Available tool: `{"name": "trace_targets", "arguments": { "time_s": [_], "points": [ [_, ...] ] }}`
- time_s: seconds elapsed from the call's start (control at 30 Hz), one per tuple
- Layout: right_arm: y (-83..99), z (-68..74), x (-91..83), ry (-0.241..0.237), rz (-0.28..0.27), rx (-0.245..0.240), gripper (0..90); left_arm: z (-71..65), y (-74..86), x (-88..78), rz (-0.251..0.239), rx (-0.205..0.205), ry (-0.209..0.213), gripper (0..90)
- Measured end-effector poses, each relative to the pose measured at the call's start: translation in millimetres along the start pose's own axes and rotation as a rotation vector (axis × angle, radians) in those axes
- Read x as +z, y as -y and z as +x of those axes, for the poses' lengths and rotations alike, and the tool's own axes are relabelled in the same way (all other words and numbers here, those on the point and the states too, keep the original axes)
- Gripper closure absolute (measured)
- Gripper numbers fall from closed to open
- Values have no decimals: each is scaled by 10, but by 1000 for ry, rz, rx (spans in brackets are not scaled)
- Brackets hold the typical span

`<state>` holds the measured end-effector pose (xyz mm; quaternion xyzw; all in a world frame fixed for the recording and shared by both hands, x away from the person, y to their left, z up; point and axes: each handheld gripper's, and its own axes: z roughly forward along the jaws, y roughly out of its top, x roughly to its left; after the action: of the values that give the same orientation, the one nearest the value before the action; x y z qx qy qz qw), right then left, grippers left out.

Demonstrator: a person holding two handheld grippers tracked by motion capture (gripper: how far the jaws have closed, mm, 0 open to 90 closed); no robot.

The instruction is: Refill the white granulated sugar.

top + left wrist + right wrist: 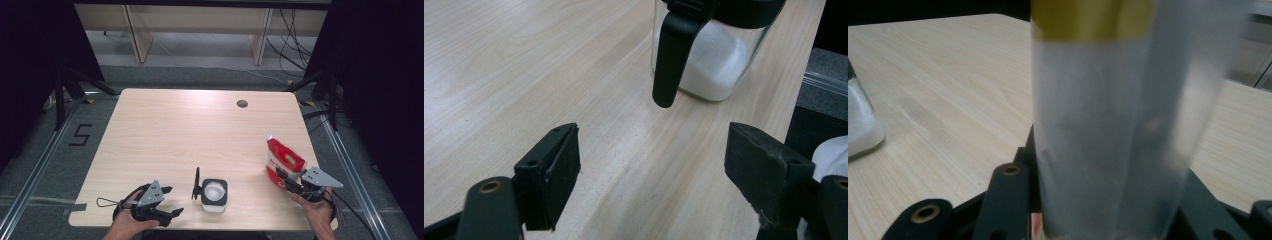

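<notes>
Risk: right hand-held gripper point(290, 184) is pinching red pouch point(284, 160) low at the desk point(190, 130) right edge, so it's likely flopping or spilling short of the open jar point(214, 195); left hand-held gripper point(167, 201) is idling wide open, empty.

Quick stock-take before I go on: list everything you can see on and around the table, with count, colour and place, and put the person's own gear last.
Light wood table: one, pale wood, centre of the high view; round dark cable hole near its far right.
Clear glass jar of white powder with a black rim: one, near edge, middle; its black flip lid stands open on its left.
Red and white stand-up pouch: one, near right, held upright.
Wooden bench legs: pale, beyond the far edge.
Black cables: several, floor at far right.
Left gripper: black, grey plate, near left; fingers open, empty.
Right gripper: black, grey plate, near right; shut on the pouch.
</notes>
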<state>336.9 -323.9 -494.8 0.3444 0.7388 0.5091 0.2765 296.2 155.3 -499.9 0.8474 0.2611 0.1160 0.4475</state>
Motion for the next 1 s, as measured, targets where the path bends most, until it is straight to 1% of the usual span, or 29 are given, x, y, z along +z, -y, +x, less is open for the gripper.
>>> {"name": "trace_targets", "arguments": {
  "time_s": [0.03, 0.07, 0.1, 0.13, 0.17, 0.2, 0.23, 0.27, 0.3, 0.33, 0.37, 0.4, 0.43, 0.47, 0.53, 0.57, 0.6, 0.63, 0.67, 0.7, 0.73, 0.77, 0.8, 0.83, 0.87, 0.9, 0.93, 0.97, 1.0],
  "points": [
    [2, 14, -12, 10, 2, 24, 650, 4, -2, -1, 0, 5, 1, 220],
    [8, 10, -7, 17, -14, 16, 650, 4, -2, -1, -1, 5, 1, 220],
    [12, 25, -20, 8, -1, 46, 650, 7, -2, -3, 3, 7, -2, 220],
    [13, 13, -32, 11, 9, 40, 649, 9, -4, -8, 10, 9, -4, 220],
    [21, -14, -7, 27, -34, 6, 649, 6, -3, -7, 7, 6, -2, 220],
    [17, -27, -31, 13, -11, 0, 649, 7, -1, -3, 4, 7, -3, 220],
    [24, -10, -46, 25, -10, 28, 649, 6, -1, -2, 3, 7, -6, 220],
    [18, -21, -47, 22, -16, 20, 648, 0, -1, -2, -1, 2, -2, 220],
    [18, -3, -51, 27, -13, 32, 647, -1, -1, -3, -1, 1, -2, 220],
    [12, -14, -46, 29, -18, 7, 644, -1, -2, -3, -6, 6, -7, 220],
    [9, 0, -48, 30, -14, 22, 638, -11, -1, -2, -10, -6, -8, 220],
    [3, 9, -57, 29, -13, 36, 630, -10, -1, -5, -10, -8, -10, 220],
    [3, 8, -59, 30, -16, 37, 619, -5, -3, -9, -7, -4, -10, 220],
    [6, 33, -68, 33, -10, 70, 607, -4, -5, -11, -8, -3, -10, 220],
    [15, 24, -77, 36, -19, 70, 574, -11, -7, -8, -14, -13, -5, 220],
    [16, 1, -74, 35, -34, 33, 552, -2, -10, -11, -13, 1, -2, 220],
    [11, 25, -93, 25, -18, 81, 517, -8, -12, -11, -15, -10, -1, 220],
    [10, 54, -105, 31, -17, 112, 497, 7, -18, -16, -10, 16, -1, 220],
    [5, 65, -126, 43, -12, 119, 485, 15, -26, -24, -6, 30, 2, 220],
    [1, 44, -128, 43, -29, 86, 462, -15, -21, -17, -24, -18, -1, 220],
    [-3, 50, -146, 55, -36, 94, 443, -4, -20, -22, -26, -12, -1, 220],
    [-9, 54, -158, 48, -39, 99, 426, -1, -23, -26, -31, -13, 2, 220],
    [-13, 90, -187, 62, -37, 136, 408, -12, -28, -33, -34, -24, -4, 220],
    [-17, 95, -204, 64, -17, 133, 386, -5, -33, -37, -37, -18, 2, 219],
    [-10, 107, -200, 63, -35, 148, 364, -10, -36, -37, -42, -22, 2, 219],
    [-3, 94, -202, 66, -28, 120, 343, -6, -45, -47, -30, -13, 7, 219],
    [3, 110, -221, 75, -3, 144, 322, -3, -53, -51, -30, -1, 9, 218],
    [11, 89, -222, 69, -8, 130, 312, -17, -56, -47, -41, -10, 8, 218],
    [16, 129, -256, 89, 7, 193, 309, -13, -61, -49, -42, -6, 13, 217]
  ]
}}
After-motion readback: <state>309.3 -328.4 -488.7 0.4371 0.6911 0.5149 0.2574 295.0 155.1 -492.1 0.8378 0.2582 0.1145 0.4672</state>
